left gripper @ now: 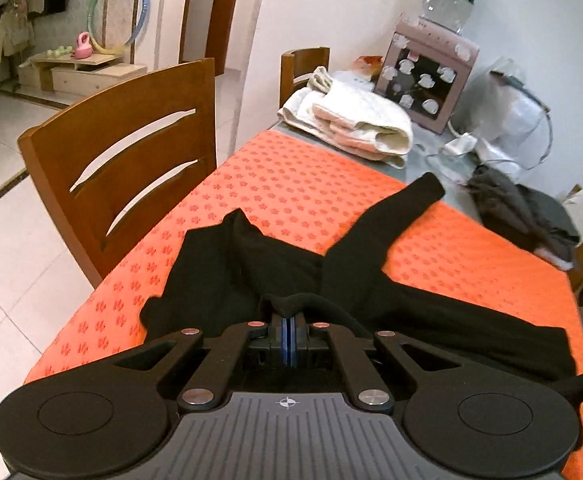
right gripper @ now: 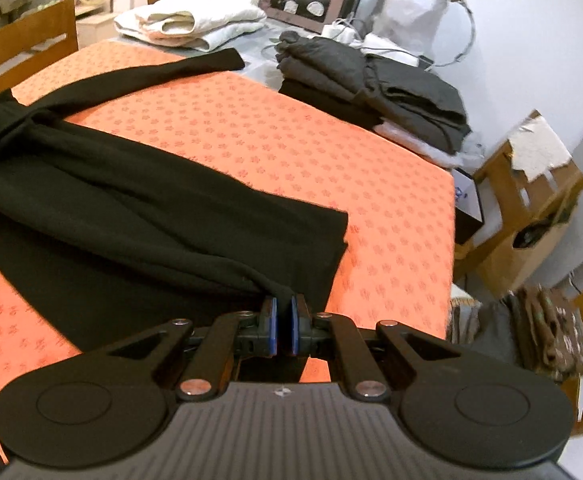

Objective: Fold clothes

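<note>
Your left gripper (left gripper: 290, 322) is pinching a bunched edge of the black garment (left gripper: 343, 280), pads pressed together. Your right gripper (right gripper: 283, 307) is nipping another edge, pads nearly touching. The garment is lying on the orange cloth (right gripper: 291, 140), long axis running left-right, one sleeve (right gripper: 151, 76) pointing toward the white pile (right gripper: 195, 24).
</note>
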Demonstrator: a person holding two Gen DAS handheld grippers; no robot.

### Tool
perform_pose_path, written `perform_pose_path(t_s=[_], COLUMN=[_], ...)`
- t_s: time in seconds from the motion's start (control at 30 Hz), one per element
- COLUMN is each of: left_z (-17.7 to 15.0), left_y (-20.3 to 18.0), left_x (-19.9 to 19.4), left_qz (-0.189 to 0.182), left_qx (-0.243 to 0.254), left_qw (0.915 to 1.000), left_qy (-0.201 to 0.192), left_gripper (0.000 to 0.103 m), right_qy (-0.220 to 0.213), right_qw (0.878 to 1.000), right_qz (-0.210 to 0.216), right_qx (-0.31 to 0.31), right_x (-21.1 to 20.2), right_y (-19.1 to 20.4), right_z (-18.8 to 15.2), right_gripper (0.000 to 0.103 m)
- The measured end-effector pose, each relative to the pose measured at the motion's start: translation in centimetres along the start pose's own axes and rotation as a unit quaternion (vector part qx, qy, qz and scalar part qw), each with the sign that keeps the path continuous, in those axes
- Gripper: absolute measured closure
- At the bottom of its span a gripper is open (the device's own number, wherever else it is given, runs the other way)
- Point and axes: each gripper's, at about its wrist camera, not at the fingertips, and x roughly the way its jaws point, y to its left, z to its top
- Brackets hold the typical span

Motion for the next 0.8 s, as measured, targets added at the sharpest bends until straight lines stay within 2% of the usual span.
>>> perform_pose_path(t_s=[0.13, 0.33, 0.47, 0.53, 0.57, 0.63, 0.7, 0.8], left_z=[1.2, 2.3, 2.1, 2.1, 2.3, 2.9, 3.6, 4.7], left_y=[-0.9, -1.8, -1.3, -0.8, -0.5, 0.1, 0.9, 2.3], left_x=[2.9, 7.6, 9.8, 10.4, 10.1, 8.9, 7.3, 4.7], left_qz=[0.023, 0.052, 0.049, 0.04, 0.034, 0.014, -0.004, -0.023], left_qx=[0.013, 0.026, 0.029, 0.023, 0.021, 0.014, 0.006, 0.004], left_qw=[0.9995, 0.9974, 0.9973, 0.9976, 0.9981, 0.9994, 0.9999, 0.9995], left_qy=[0.015, 0.042, 0.047, 0.051, 0.047, 0.03, 0.008, -0.019], left_gripper=[0.099, 0.098, 0.096, 0.091, 0.089, 0.076, 0.066, 0.063], right_qy=[0.011, 0.046, 0.057, 0.057, 0.056, 0.051, 0.046, 0.038], right_qw=[1.0, 0.998, 0.997, 0.997, 0.997, 0.998, 0.999, 0.999], right_qz=[0.011, 0.026, 0.025, 0.024, 0.023, 0.02, 0.013, 0.007], right_qx=[-0.012, -0.024, -0.039, -0.04, -0.038, -0.031, -0.026, -0.008], right_x=[2.8, 6.7, 7.9, 7.8, 7.5, 6.7, 5.6, 3.6], right_y=[-0.7, -0.7, 0.0, 0.0, -0.1, -0.3, -0.3, -0.2], right_z=[1.8, 2.8, 2.5, 2.6, 2.6, 2.7, 2.7, 2.4], right_gripper=[0.095, 0.094, 0.088, 0.084, 0.082, 0.071, 0.07, 0.069])
